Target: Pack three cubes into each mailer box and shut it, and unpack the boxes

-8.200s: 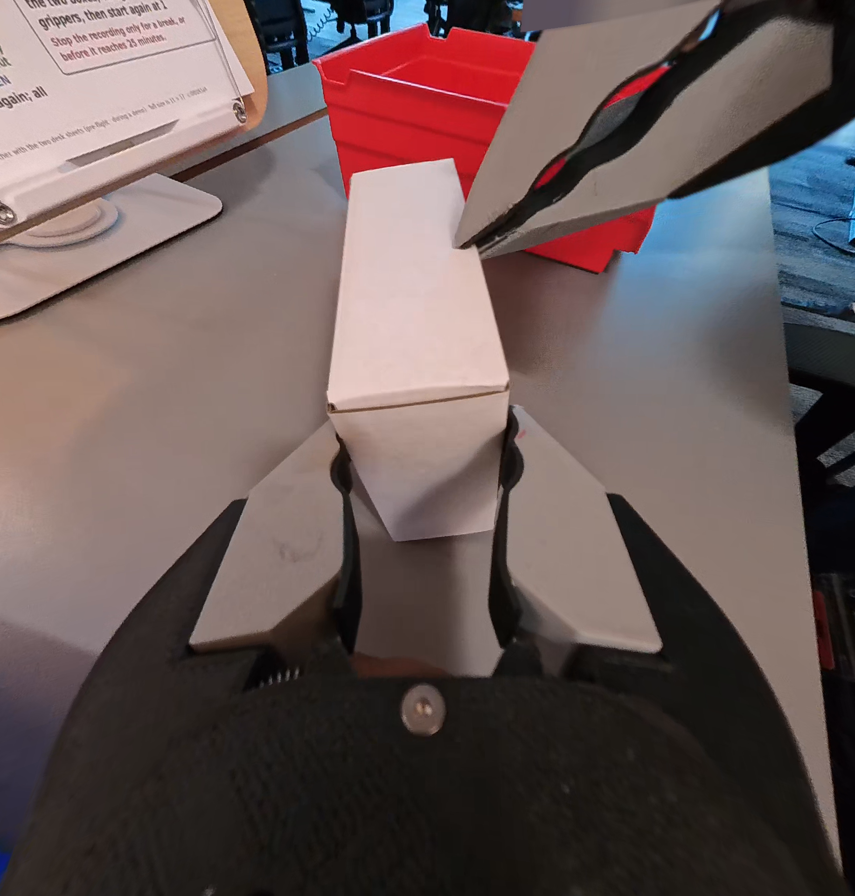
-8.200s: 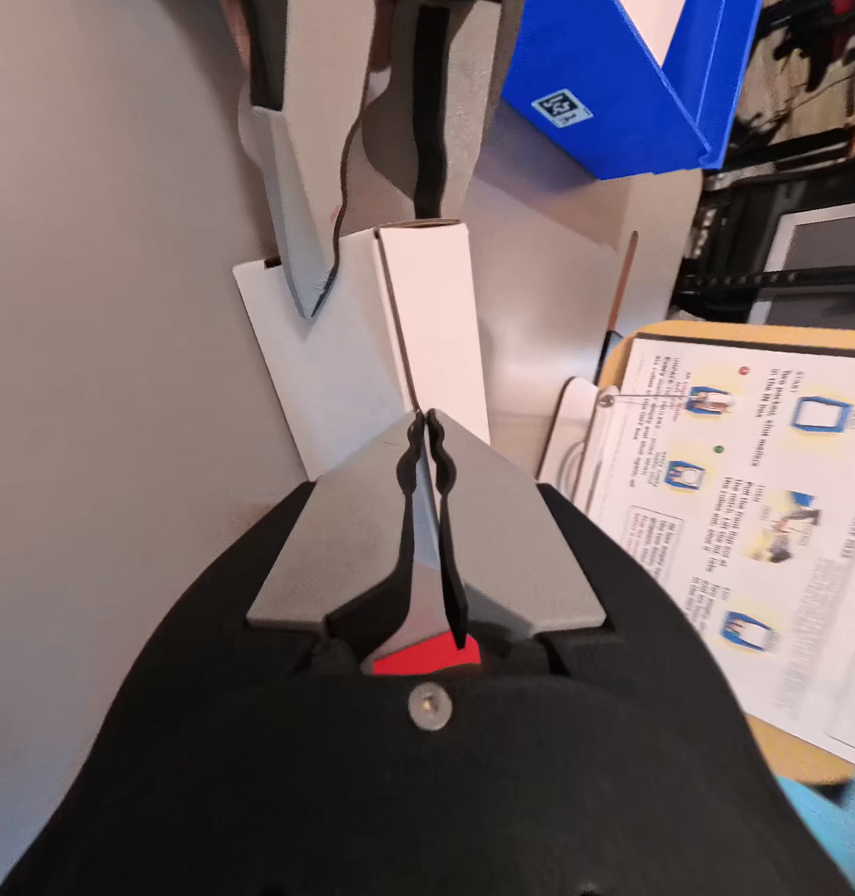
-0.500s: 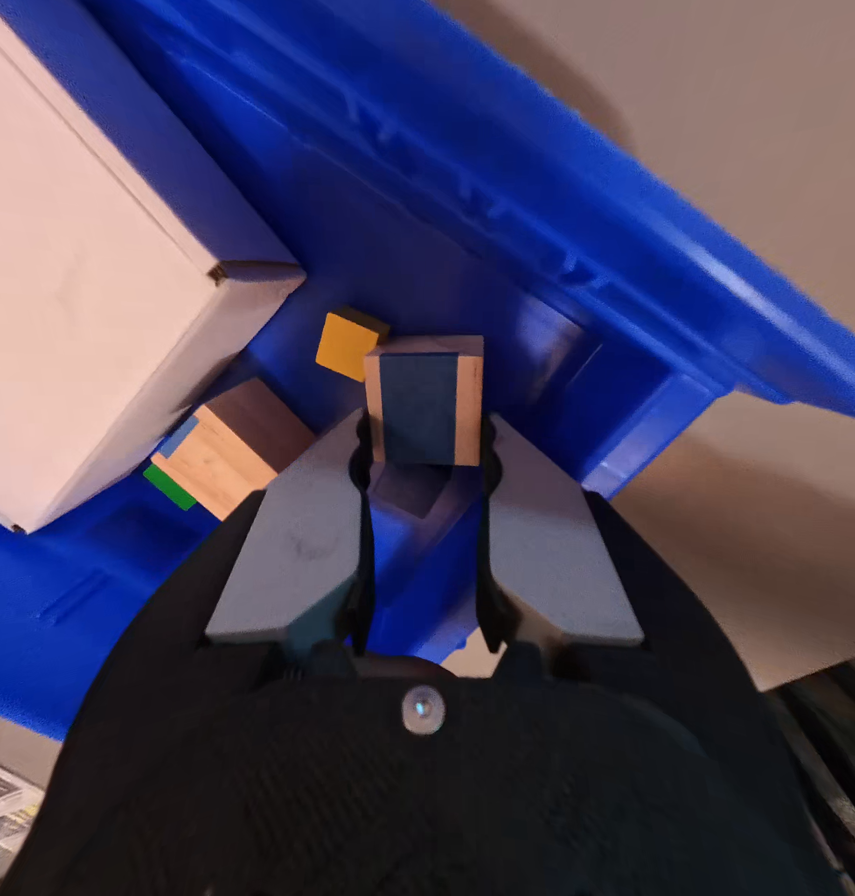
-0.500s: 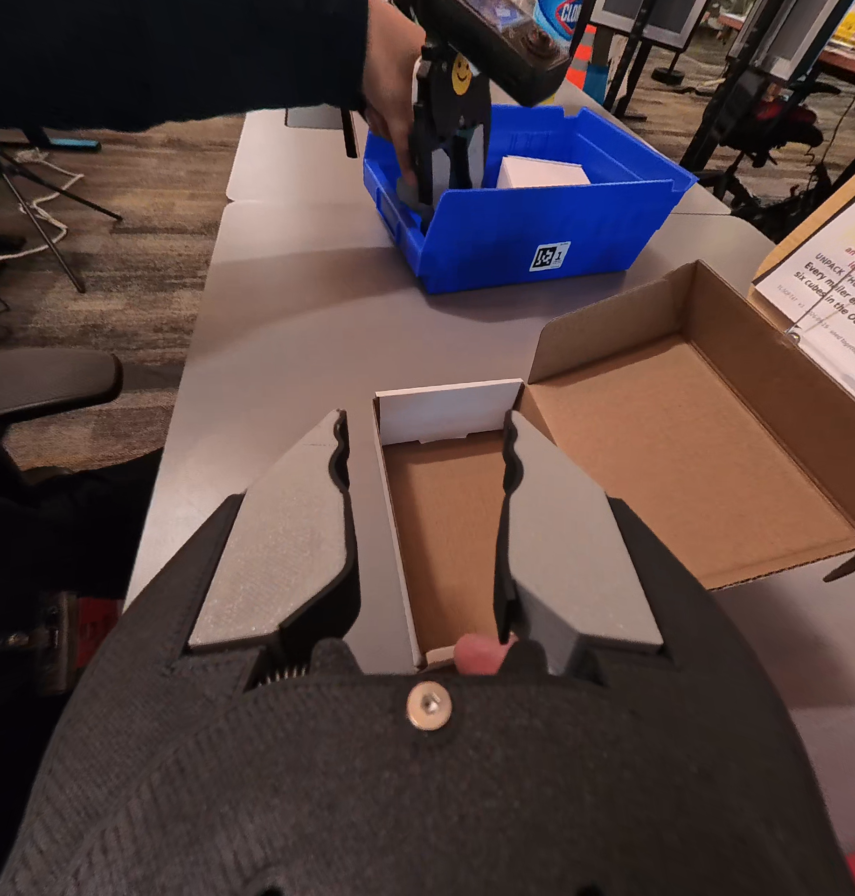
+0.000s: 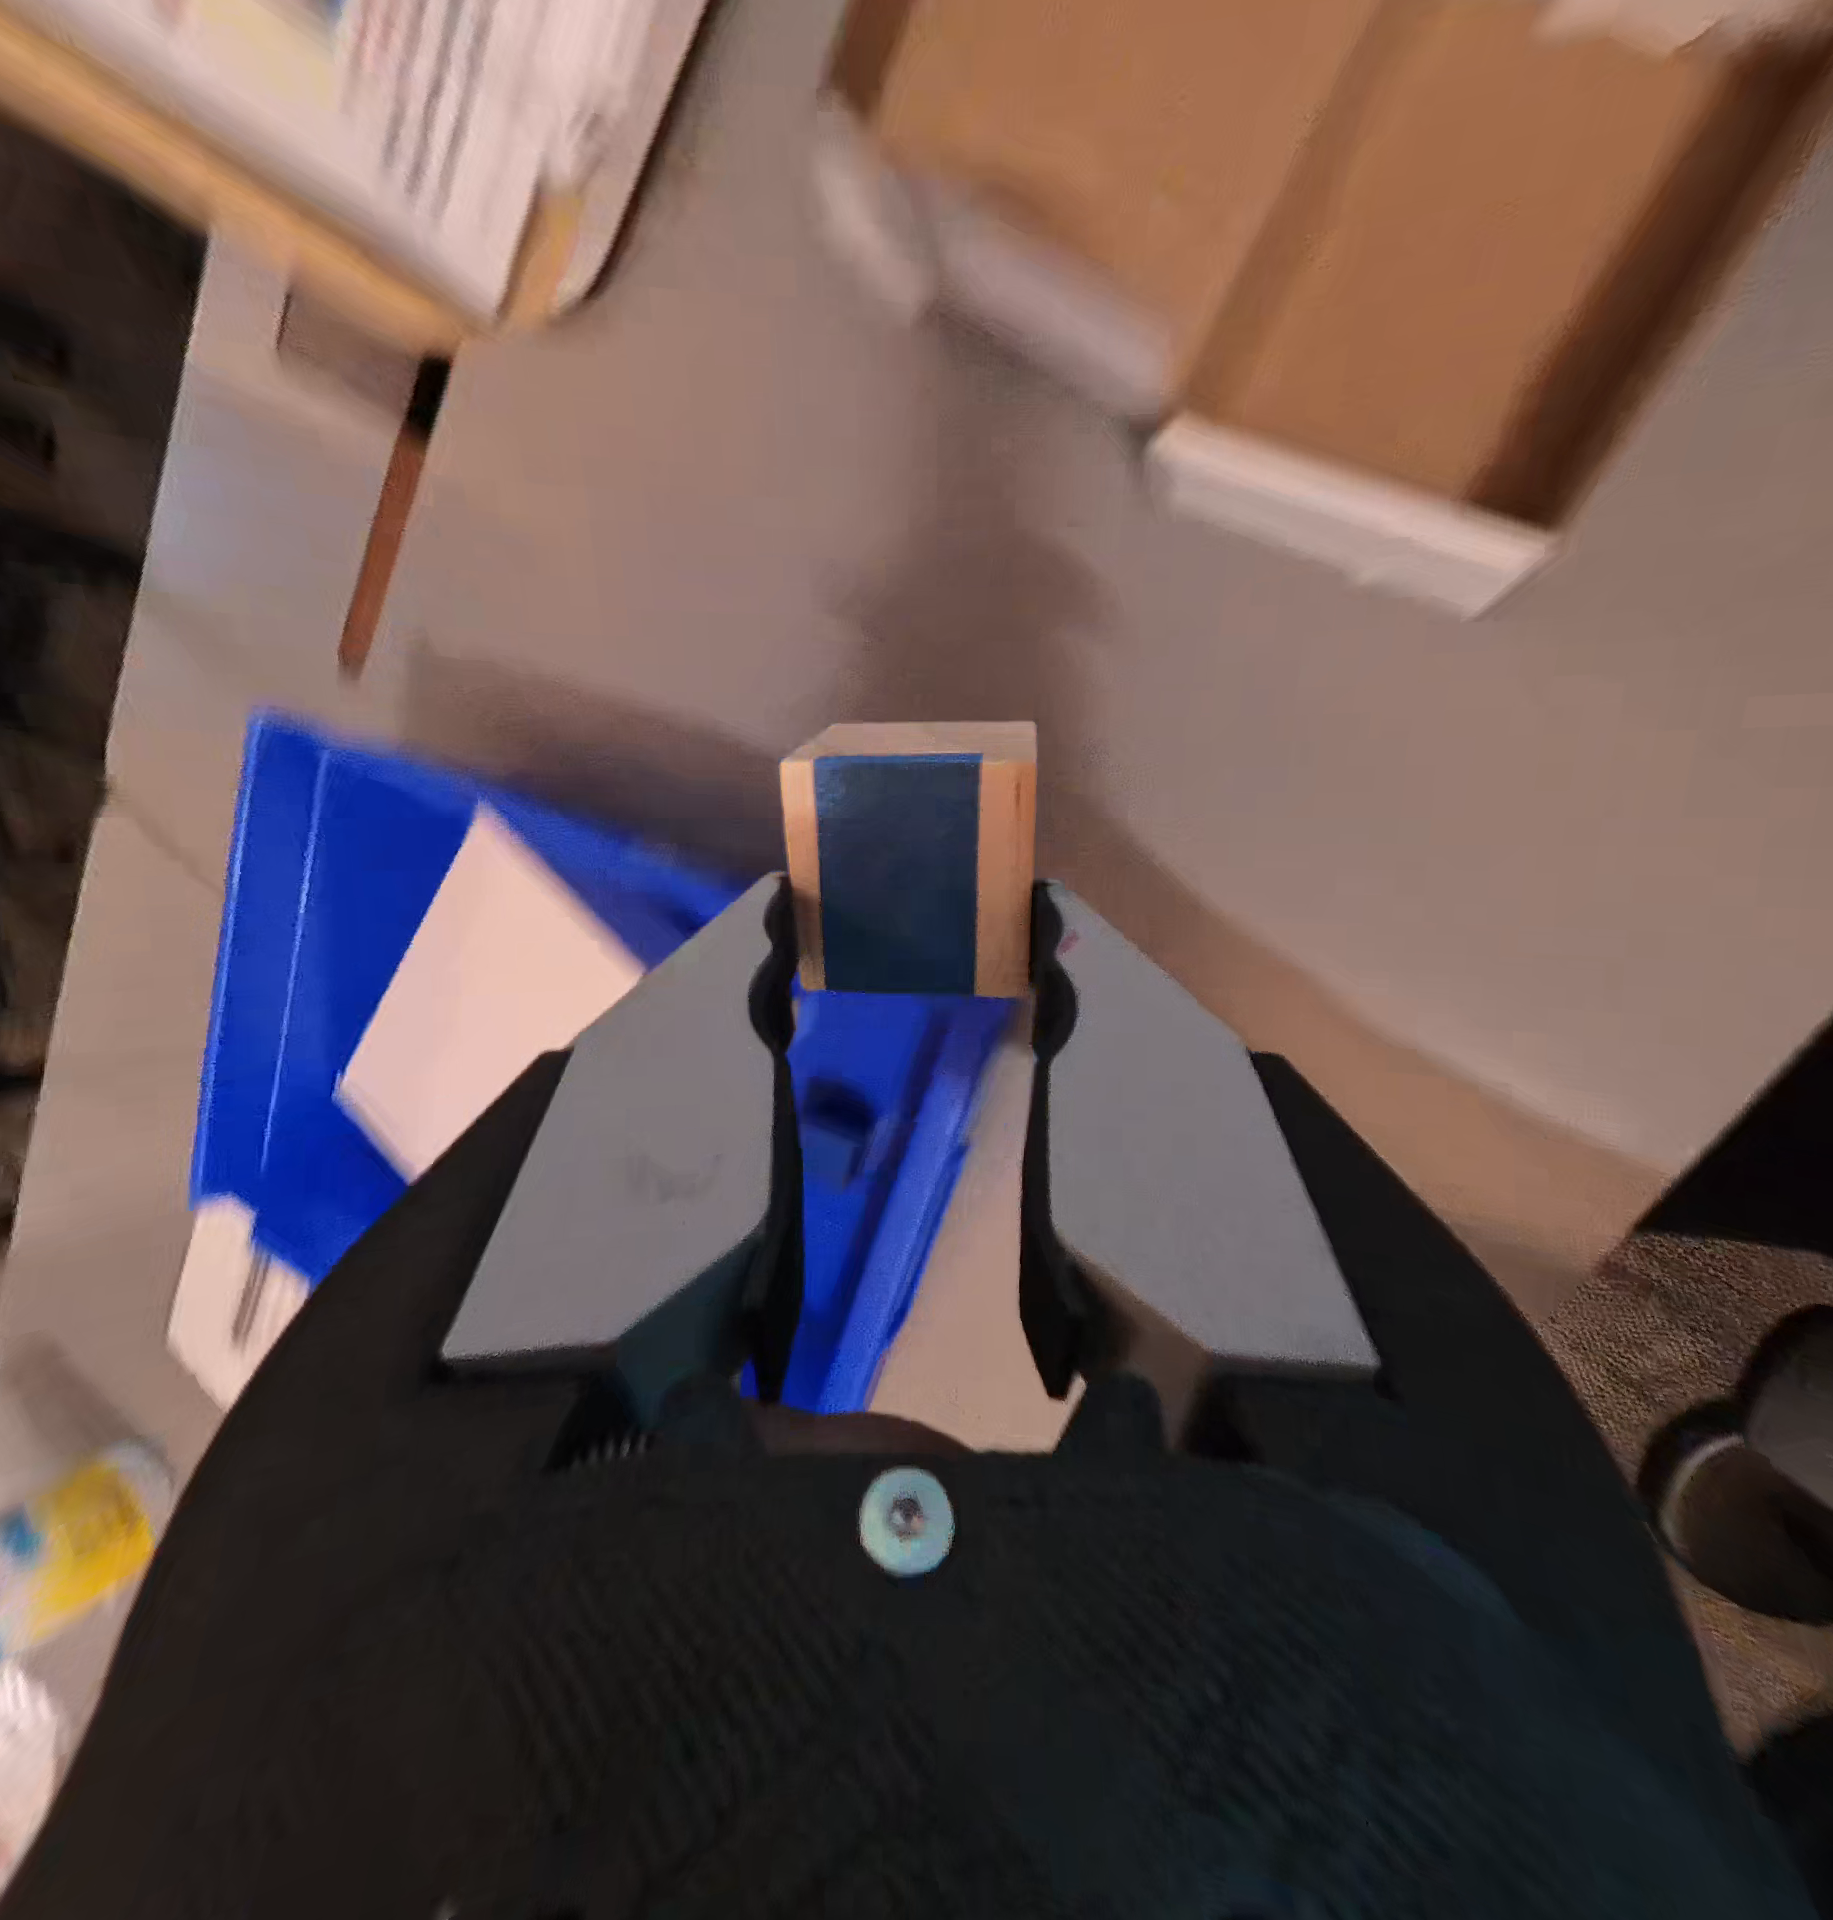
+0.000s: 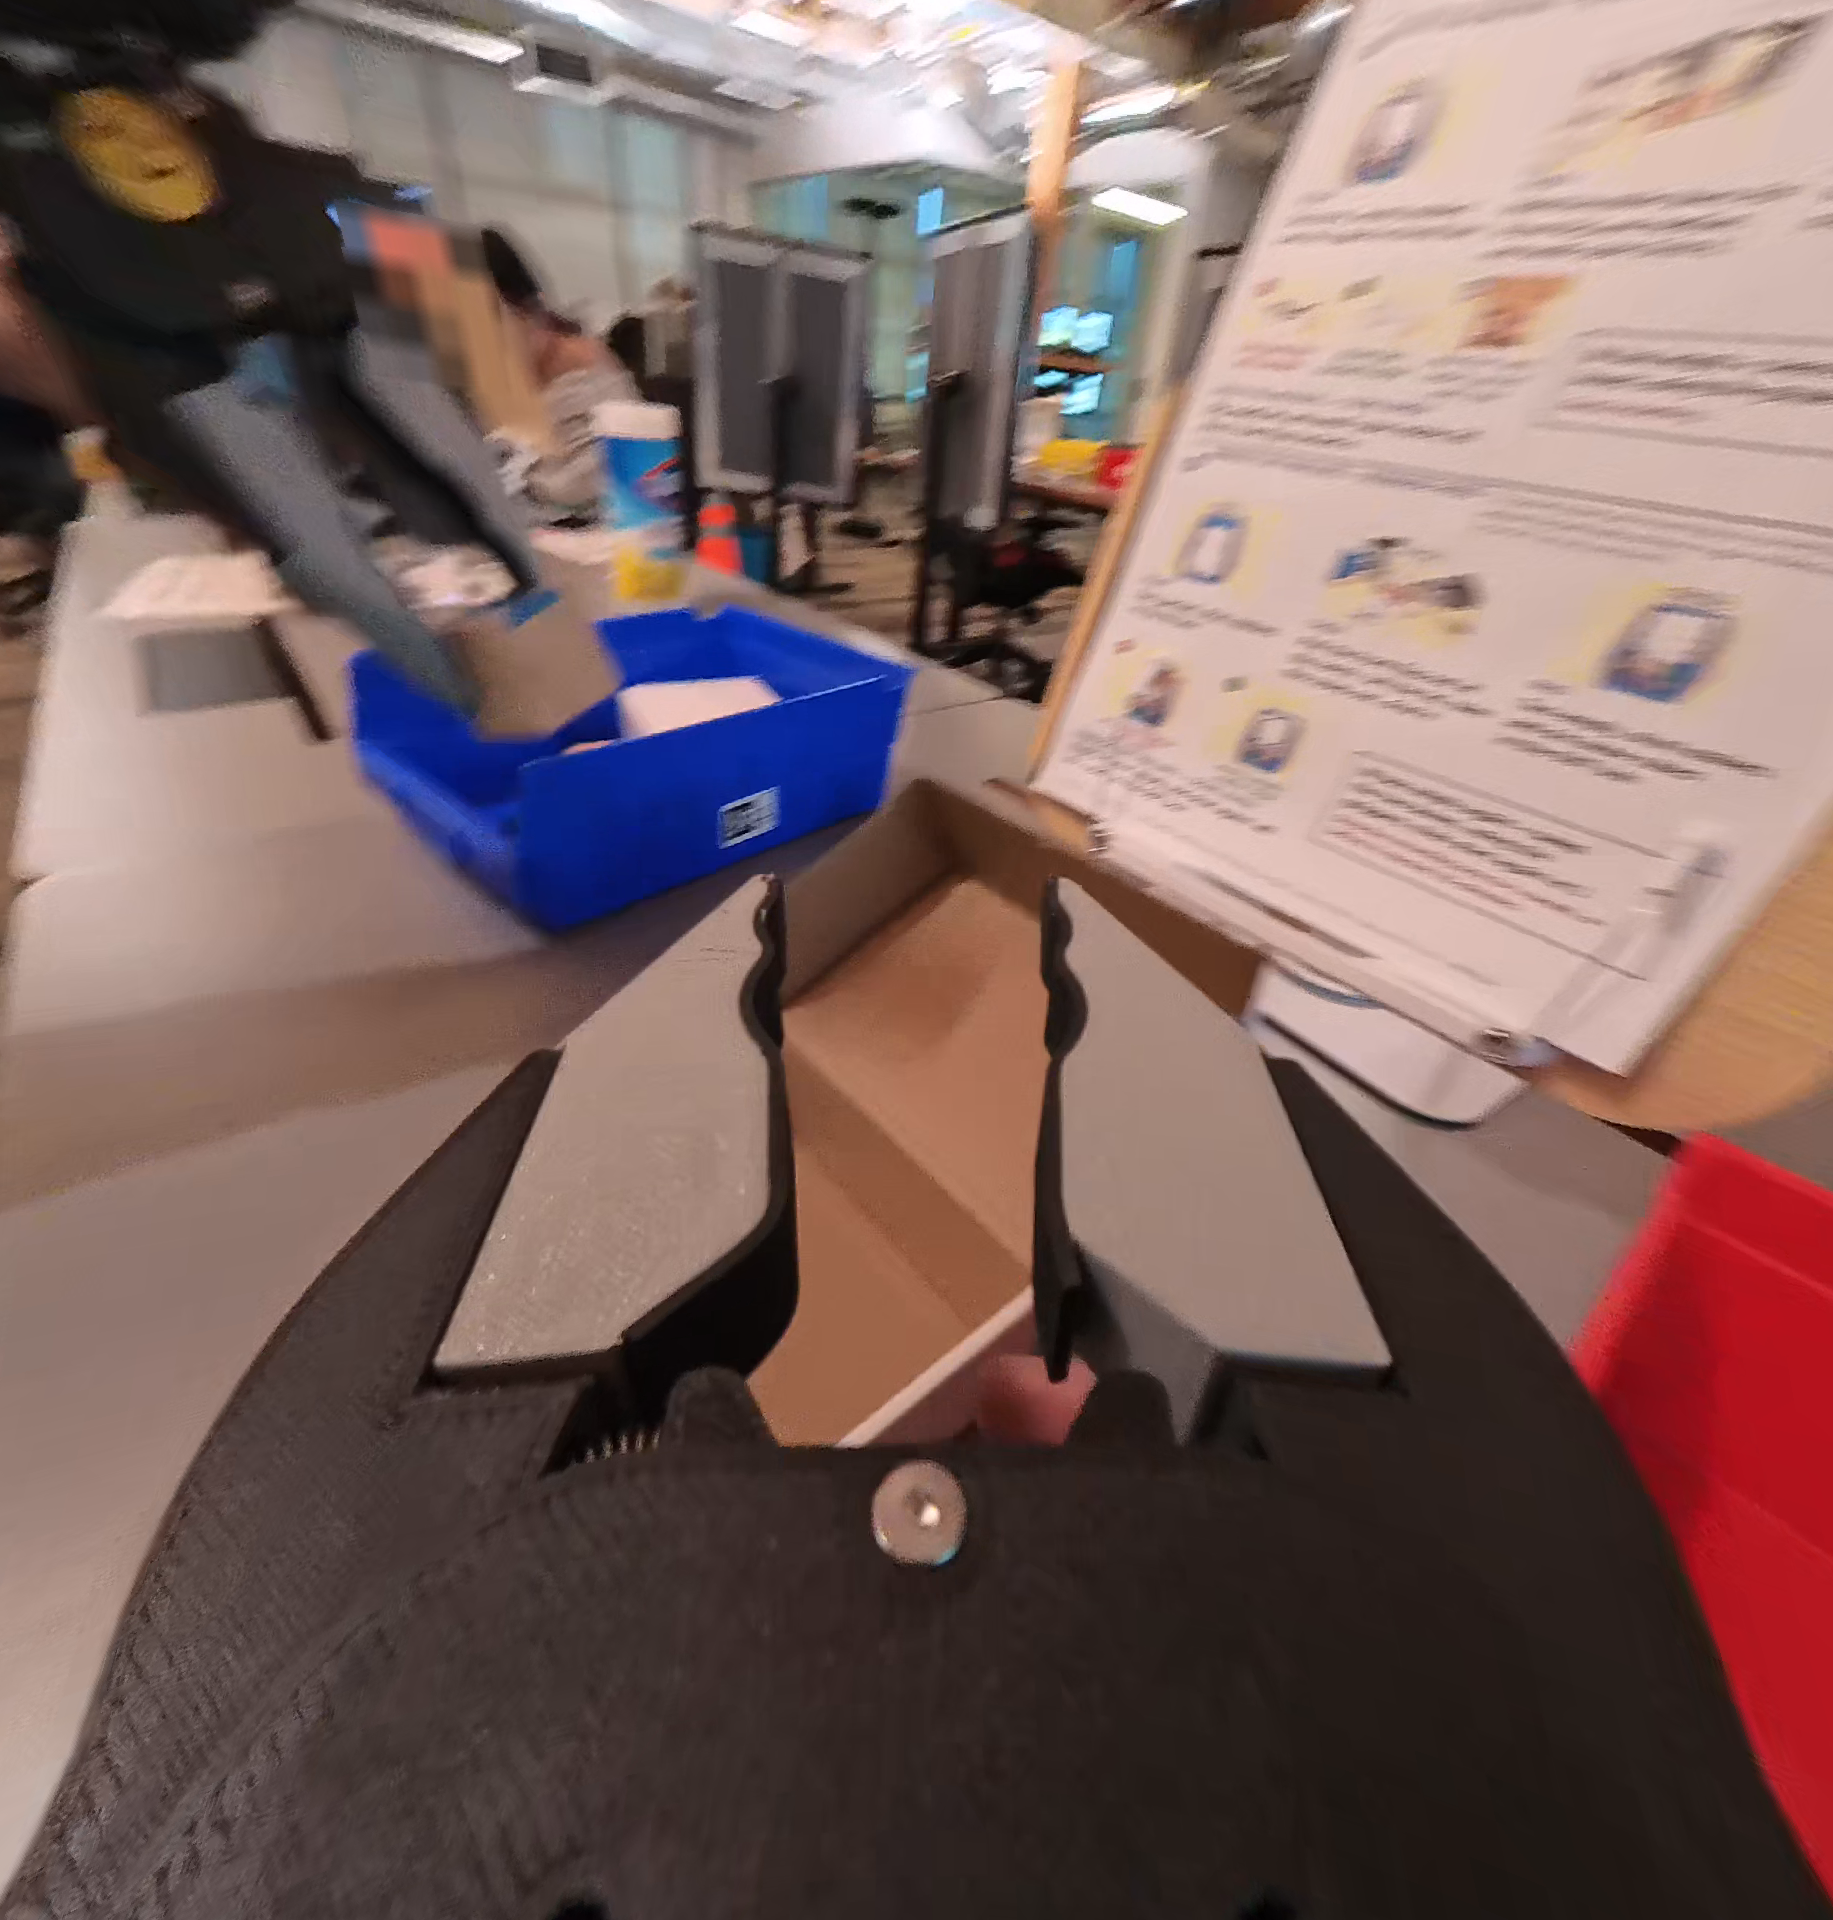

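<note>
The left gripper (image 5: 907, 940) has its fingers (image 5: 673, 1132) closed on a wooden cube (image 5: 907, 857) with a dark blue face; the cube sits at the fingertips, clear of the desk (image 5: 1255, 831). Below and left of it stands the blue bin (image 5: 299, 935), holding a closed white mailer box (image 5: 486, 997). Beyond the cube, toward the upper right, lies the open mailer box (image 5: 1411, 260), brown inside, blurred.

The right gripper (image 6: 907, 935) has its fingers (image 6: 642, 1174) spread apart with nothing between them. It hovers over the open mailer box (image 6: 891, 1049). Farther off on the desk (image 6: 216, 987) stands the blue bin (image 6: 631, 810), with the left gripper (image 6: 455, 644) above it. An instruction board (image 6: 1514, 571) stands right of the box; a red bin (image 6: 1764, 1403) is at the right edge
</note>
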### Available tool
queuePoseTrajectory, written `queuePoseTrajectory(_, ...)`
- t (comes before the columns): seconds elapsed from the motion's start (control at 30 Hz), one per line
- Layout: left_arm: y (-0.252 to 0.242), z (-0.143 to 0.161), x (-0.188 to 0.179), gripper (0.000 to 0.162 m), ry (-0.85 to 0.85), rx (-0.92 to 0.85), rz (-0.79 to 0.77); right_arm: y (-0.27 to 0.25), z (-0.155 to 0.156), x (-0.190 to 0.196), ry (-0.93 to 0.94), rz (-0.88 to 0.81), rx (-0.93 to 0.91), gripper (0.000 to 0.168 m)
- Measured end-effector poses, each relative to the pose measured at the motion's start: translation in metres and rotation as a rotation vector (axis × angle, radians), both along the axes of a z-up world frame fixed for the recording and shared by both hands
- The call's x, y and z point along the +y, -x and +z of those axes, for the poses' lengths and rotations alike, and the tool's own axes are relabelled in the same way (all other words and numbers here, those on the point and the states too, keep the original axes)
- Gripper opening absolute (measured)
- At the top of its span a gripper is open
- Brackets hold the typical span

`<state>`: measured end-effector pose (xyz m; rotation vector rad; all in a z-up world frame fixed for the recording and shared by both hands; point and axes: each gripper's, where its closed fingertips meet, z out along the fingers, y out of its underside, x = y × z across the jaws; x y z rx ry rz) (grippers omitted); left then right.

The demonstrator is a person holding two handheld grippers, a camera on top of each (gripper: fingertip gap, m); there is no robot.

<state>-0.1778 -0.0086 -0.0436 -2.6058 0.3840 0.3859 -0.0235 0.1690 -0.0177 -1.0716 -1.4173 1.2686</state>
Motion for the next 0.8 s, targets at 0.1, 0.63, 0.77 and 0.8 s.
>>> queuePoseTrajectory(0.1,-0.068,-0.017,0.052,0.042,0.019,0.013,-0.147,0.000,0.009,0.034,0.003,-0.203,0.064,0.040)
queuePoseTrajectory(0.63,-0.159,-0.127,0.174,0.042,0.216,-0.044,-0.389,-0.018,0.027,0.083,0.042,-0.504,0.193,0.050)
queuePoseTrajectory(0.77,-0.160,-0.137,0.174,0.042,0.204,-0.020,-0.396,-0.030,0.036,0.096,0.075,-0.568,0.238,0.055)
queuePoseTrajectory(0.8,-0.160,-0.139,0.174,0.049,0.192,-0.005,-0.393,-0.031,0.036,0.098,0.068,-0.583,0.243,0.056)
